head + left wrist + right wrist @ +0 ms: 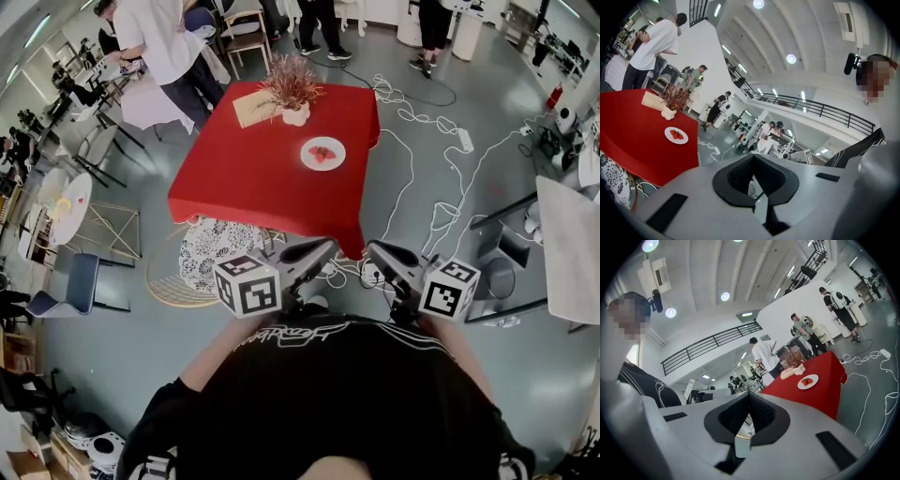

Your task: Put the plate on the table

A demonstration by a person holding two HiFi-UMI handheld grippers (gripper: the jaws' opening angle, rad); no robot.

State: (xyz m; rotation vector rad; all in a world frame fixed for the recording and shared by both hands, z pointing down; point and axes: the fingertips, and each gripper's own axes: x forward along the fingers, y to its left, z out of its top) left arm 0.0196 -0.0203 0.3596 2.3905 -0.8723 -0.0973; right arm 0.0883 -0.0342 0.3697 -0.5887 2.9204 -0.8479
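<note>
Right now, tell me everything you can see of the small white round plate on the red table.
The small white round plate lies flat on the red tablecloth, right of the table's middle in the head view. It looks shallow and smooth, perhaps ceramic, with a plain rim. What look like red strawberries sit at its centre. It stands apart from the white vase of dried plants. Only cloth and fruit touch it.

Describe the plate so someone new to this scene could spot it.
Look for the square table draped in red in the middle of the floor. On it, near the vase of dried plants, lies a small round white plate. Only it carries red fruit, seemingly strawberries.
</note>
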